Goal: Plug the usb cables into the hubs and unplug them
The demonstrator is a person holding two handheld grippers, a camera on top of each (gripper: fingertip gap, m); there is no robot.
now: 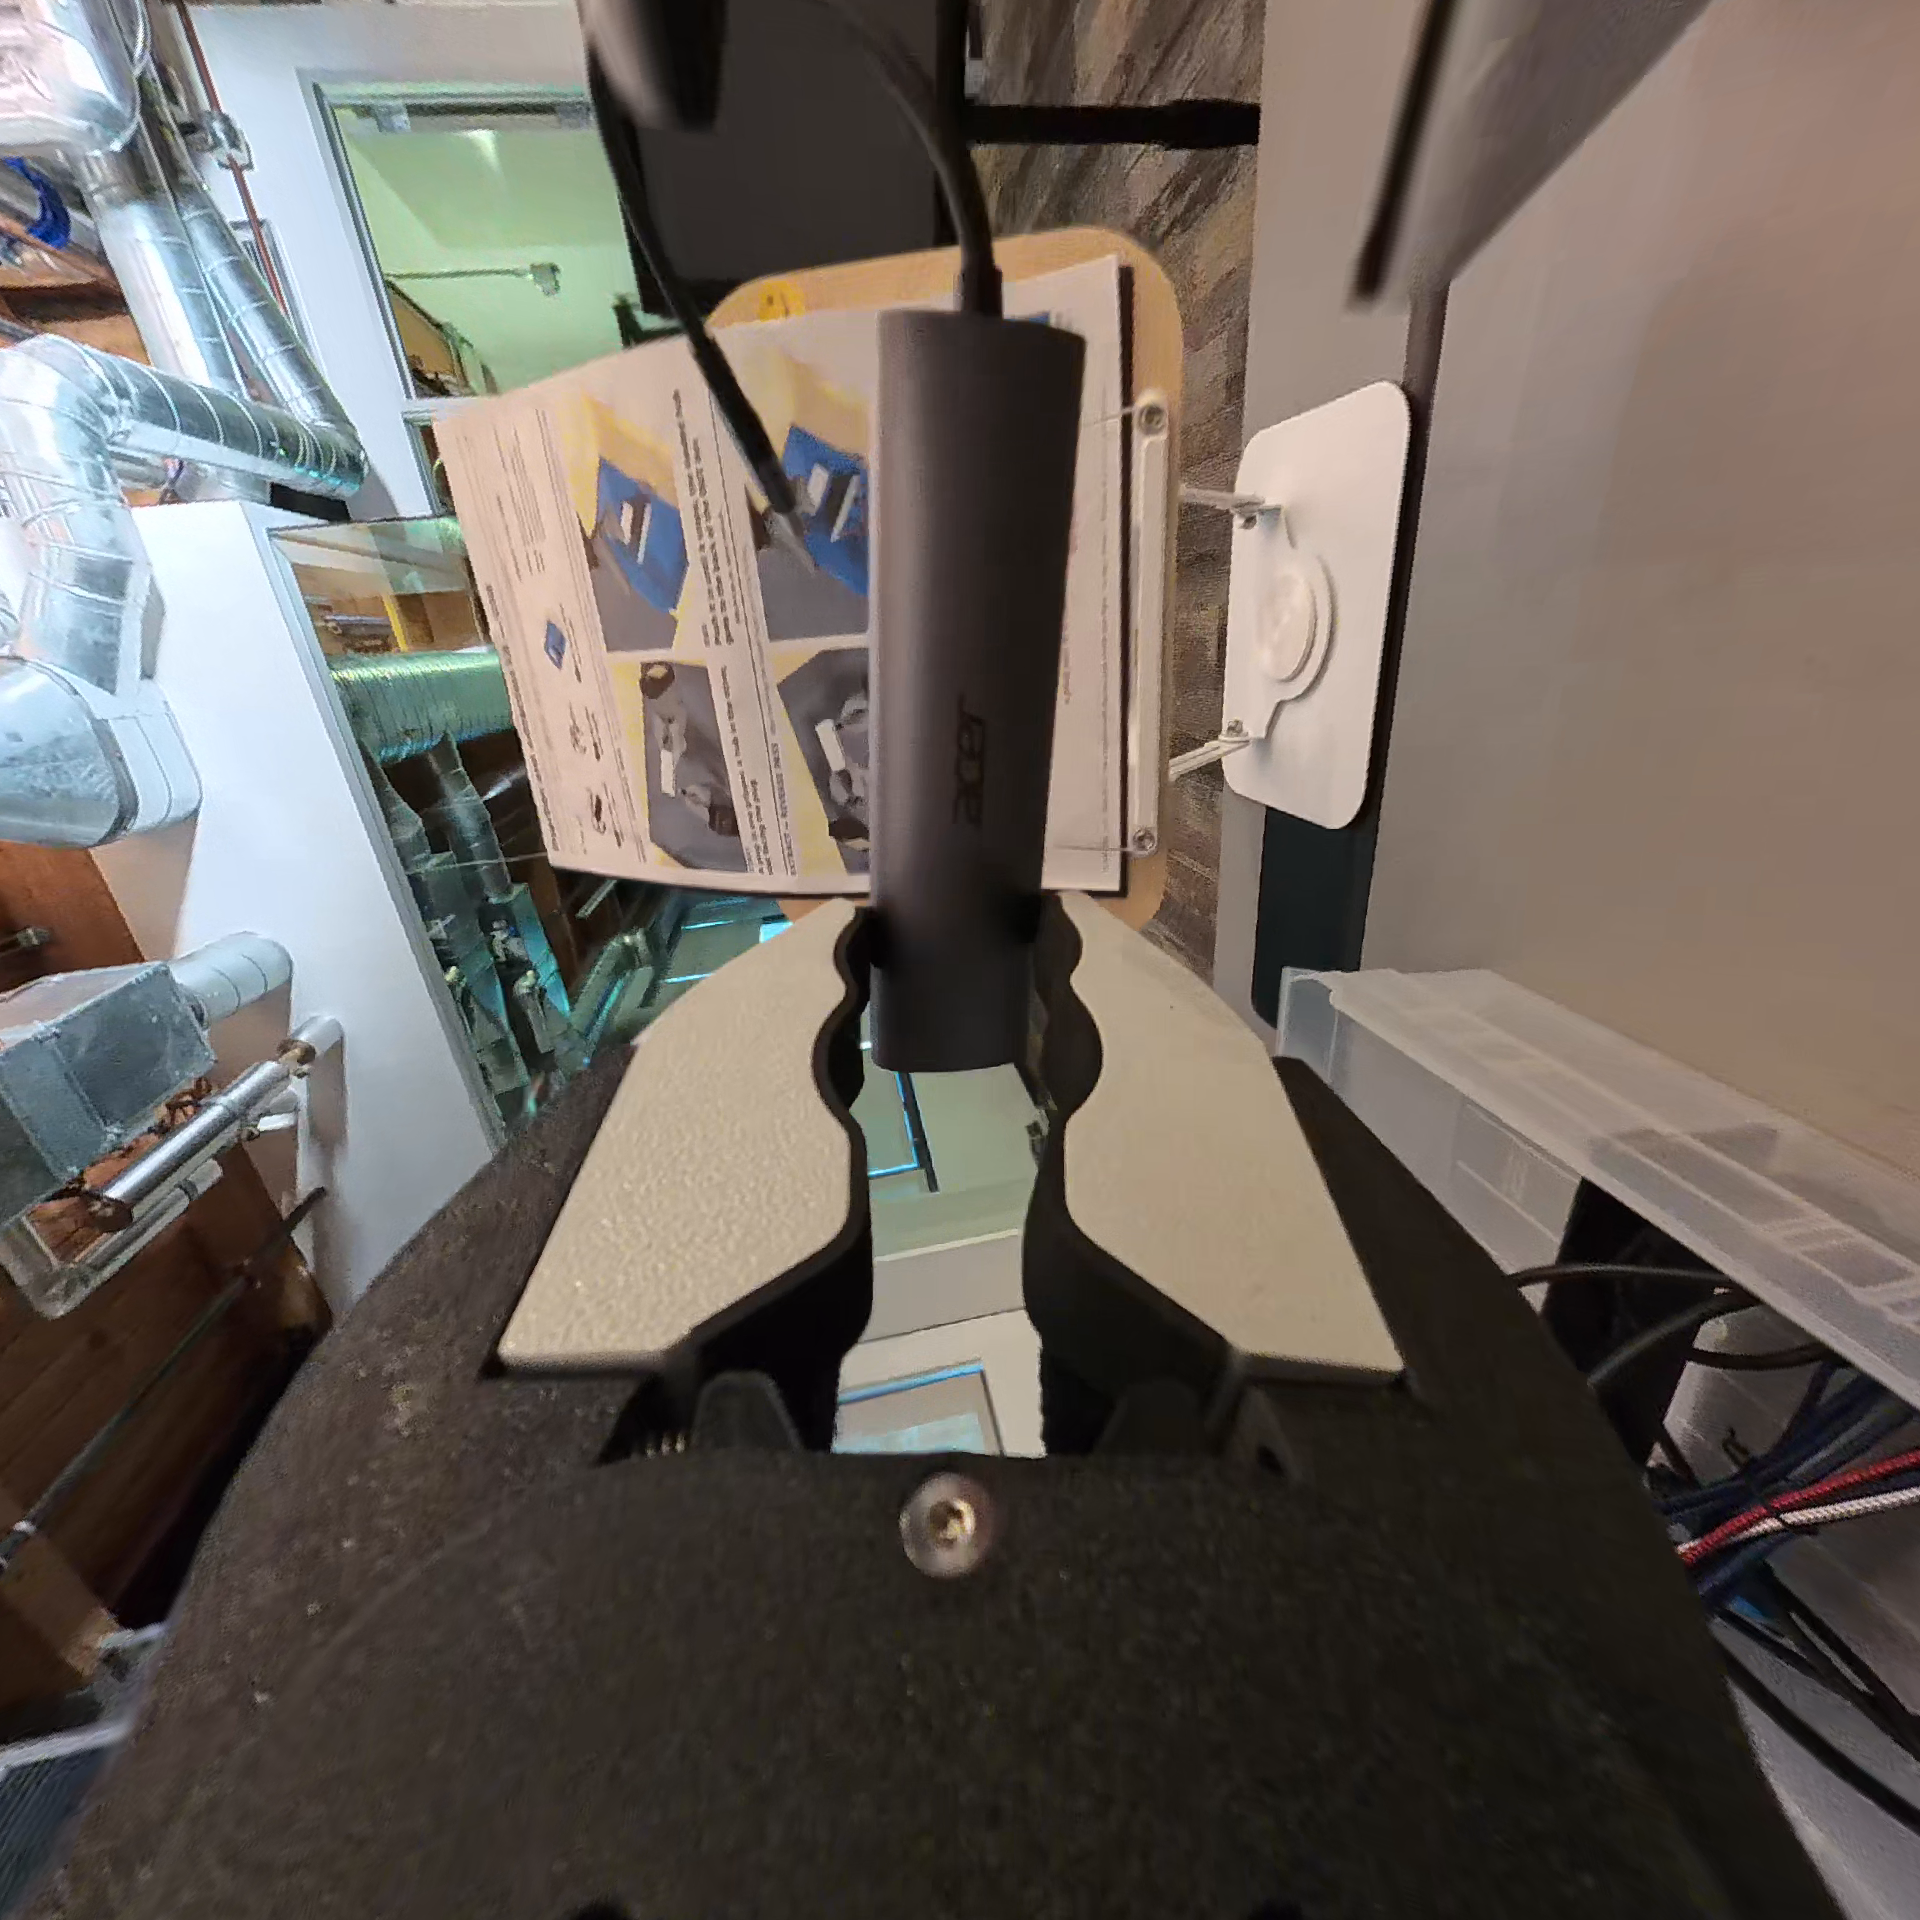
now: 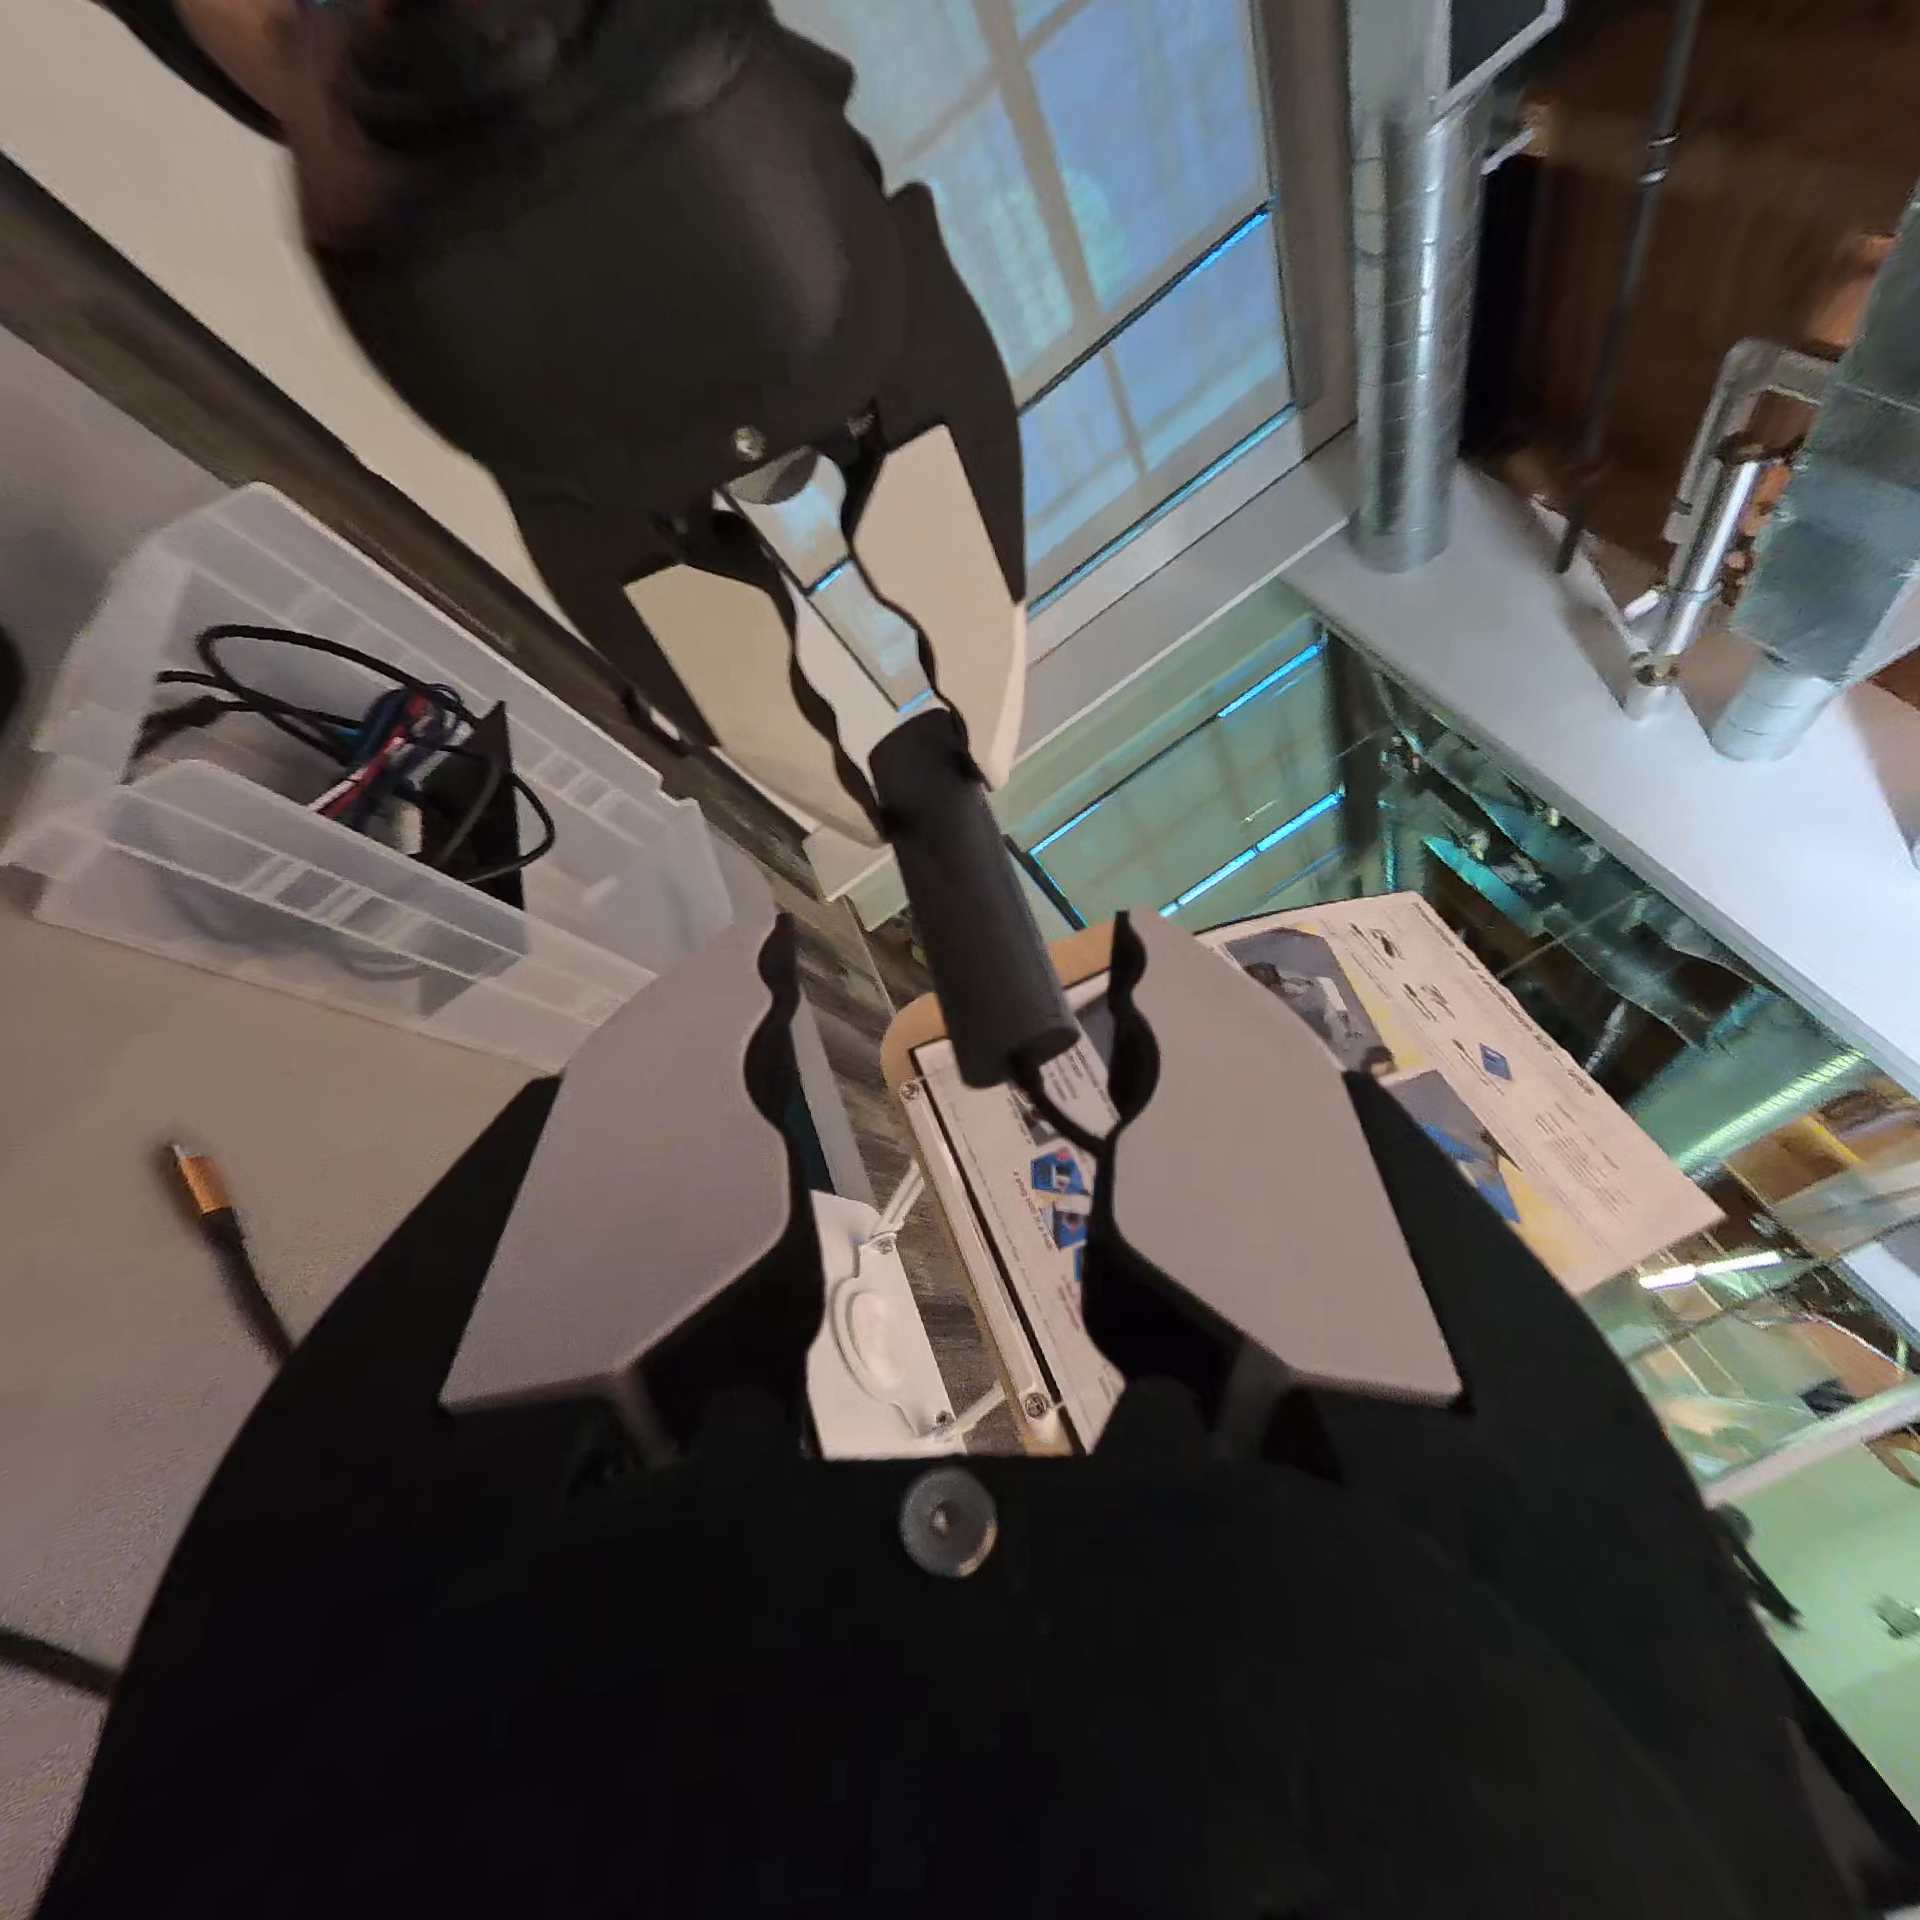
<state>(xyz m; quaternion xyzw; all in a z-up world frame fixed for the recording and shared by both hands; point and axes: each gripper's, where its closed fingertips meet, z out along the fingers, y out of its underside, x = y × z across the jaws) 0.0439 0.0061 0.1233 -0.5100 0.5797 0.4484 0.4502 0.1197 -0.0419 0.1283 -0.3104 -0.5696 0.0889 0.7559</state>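
Hub [image 1: 971, 665], a smooth dark grey rounded bar, was clamped at its near end between the scalloped black pads of the left claw [image 1: 951, 935], held in the air in front of a printed sheet on a wooden clipboard [image 1: 1148, 312]. Its black cord [image 1: 961, 197] left the far end. The right claw [image 2: 951, 997] stood open, jaws apart beside the hub's [image 2: 971, 914] cord end. An orange-tipped cable [image 2: 213, 1205] lay on the matte grey table [image 2: 312, 1091] near a clear ribbed plastic bin [image 2: 343, 914] of cables.
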